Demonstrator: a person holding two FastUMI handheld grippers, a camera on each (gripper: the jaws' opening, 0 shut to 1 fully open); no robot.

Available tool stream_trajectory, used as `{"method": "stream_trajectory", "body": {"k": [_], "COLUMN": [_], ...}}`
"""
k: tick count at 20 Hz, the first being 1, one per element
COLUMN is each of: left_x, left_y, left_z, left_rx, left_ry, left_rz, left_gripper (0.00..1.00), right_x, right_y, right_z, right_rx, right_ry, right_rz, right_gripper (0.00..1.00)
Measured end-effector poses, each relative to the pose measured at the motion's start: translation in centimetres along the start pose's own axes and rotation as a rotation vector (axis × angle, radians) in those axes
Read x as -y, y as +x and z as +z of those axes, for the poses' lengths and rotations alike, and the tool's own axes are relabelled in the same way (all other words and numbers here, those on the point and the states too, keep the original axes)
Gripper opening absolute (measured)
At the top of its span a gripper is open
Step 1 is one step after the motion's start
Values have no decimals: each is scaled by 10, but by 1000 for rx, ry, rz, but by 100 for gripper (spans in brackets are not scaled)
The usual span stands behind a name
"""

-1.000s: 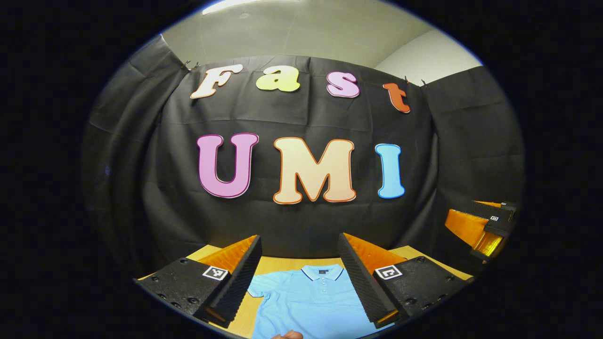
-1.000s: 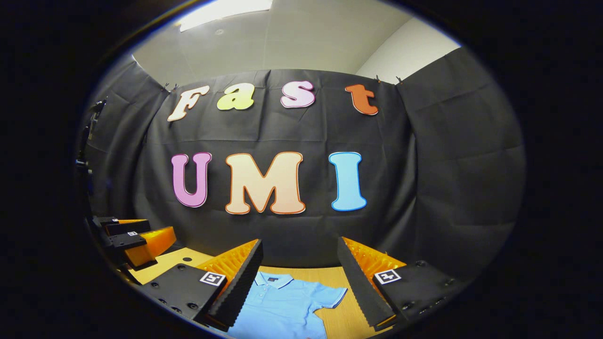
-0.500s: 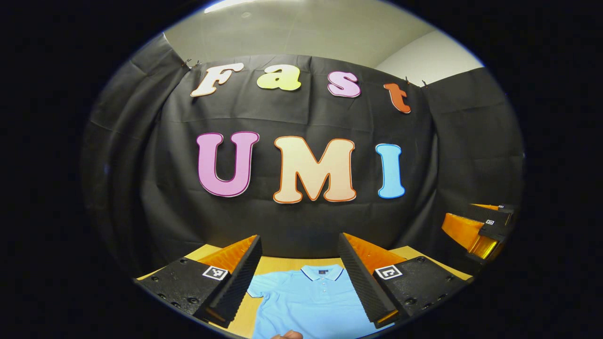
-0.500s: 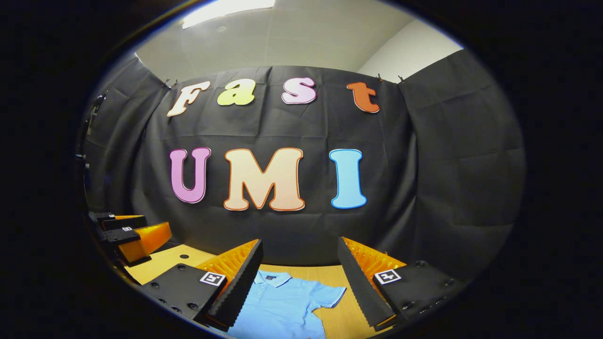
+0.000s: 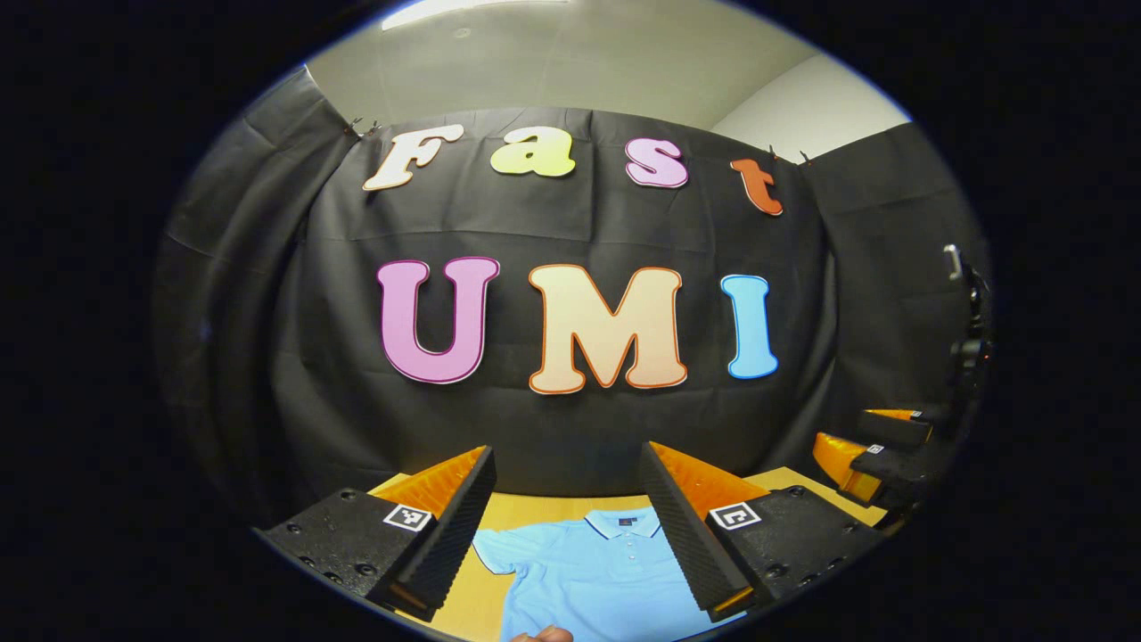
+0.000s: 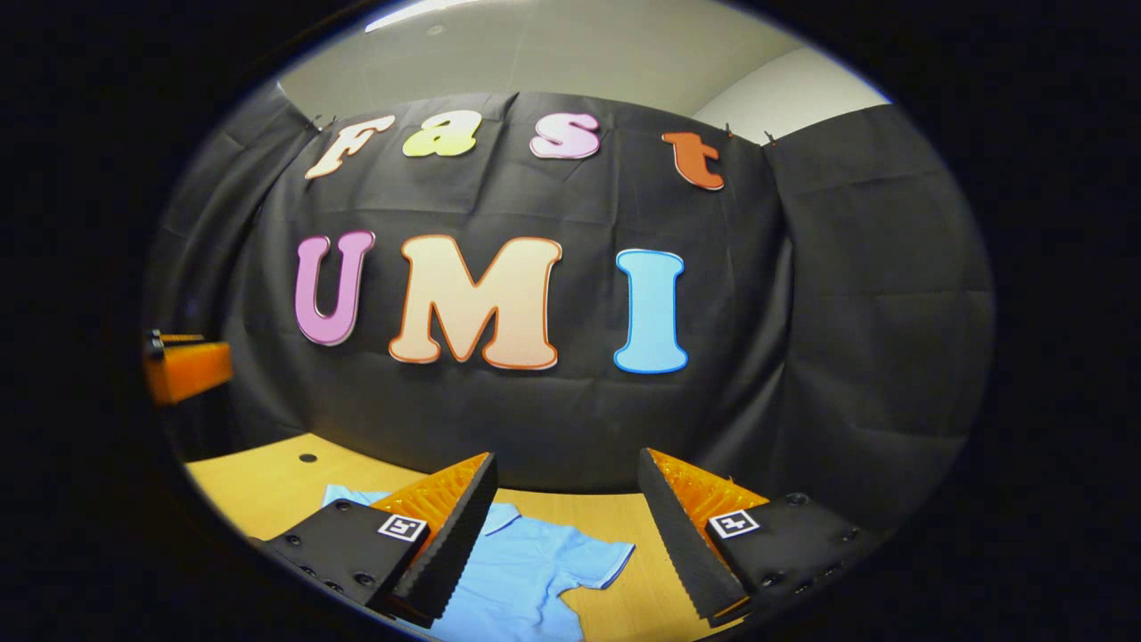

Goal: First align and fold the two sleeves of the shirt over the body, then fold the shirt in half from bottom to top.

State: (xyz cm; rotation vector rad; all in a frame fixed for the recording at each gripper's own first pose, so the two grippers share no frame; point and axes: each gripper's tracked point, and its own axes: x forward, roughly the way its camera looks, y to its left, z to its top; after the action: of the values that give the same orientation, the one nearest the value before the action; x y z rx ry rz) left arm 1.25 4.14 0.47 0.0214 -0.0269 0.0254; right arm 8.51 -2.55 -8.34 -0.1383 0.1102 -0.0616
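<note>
Clearly pre-fold stage: shirt lay flat on table, sleeves spread. Left gripper and right gripper hovered above, jaws wide apart, empty. Next: descend, pinch right sleeve near cuff.

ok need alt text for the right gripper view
A light blue polo shirt lies flat on a wooden table, sleeves unfolded, seen between the open fingers of the right gripper above it. Black cloth hangs behind.
</note>
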Motion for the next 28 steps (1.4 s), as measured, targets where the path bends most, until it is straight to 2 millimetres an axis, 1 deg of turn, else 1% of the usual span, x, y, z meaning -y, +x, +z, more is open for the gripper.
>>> {"method": "stream_trajectory", "body": {"k": [5, 10, 13, 16, 20, 23, 25, 27, 28], "left_x": [-18, -33, -39, -43, -47, -54, -58, -63, -63], "left_y": [9, 21, 29, 35, 42, 48, 51, 53, 54], "left_z": [-13, -19, -28, -33, -47, -58, -66, -71, -73], "left_rx": [-29, -40, -57, -66, -97, -123, -141, -152, -159], "left_ry": [0, 17, 21, 20, 2, -7, -8, -11, -11], "left_rz": [21, 40, 42, 39, 30, 38, 45, 50, 51], "left_gripper": [96, 97, 96, 97, 97, 97, 97, 97, 97], "right_x": [12, 15, 18, 24, 32, 36, 39, 42, 44], "right_y": [47, 86, 104, 118, 131, 140, 144, 147, 149], "right_z": [-52, -109, -150, -186, -247, -285, -302, -313, -317], "right_rx": [-101, -208, -288, -360, -484, -552, -585, -612, -622], "right_ry": [-3, -9, 2, 14, 17, 25, 42, 58, 67], "right_rz": [-27, -52, -74, -91, -113, -140, -157, -176, -181], "right_gripper": [99, 99, 99, 99, 99, 100, 99, 99, 100]}}
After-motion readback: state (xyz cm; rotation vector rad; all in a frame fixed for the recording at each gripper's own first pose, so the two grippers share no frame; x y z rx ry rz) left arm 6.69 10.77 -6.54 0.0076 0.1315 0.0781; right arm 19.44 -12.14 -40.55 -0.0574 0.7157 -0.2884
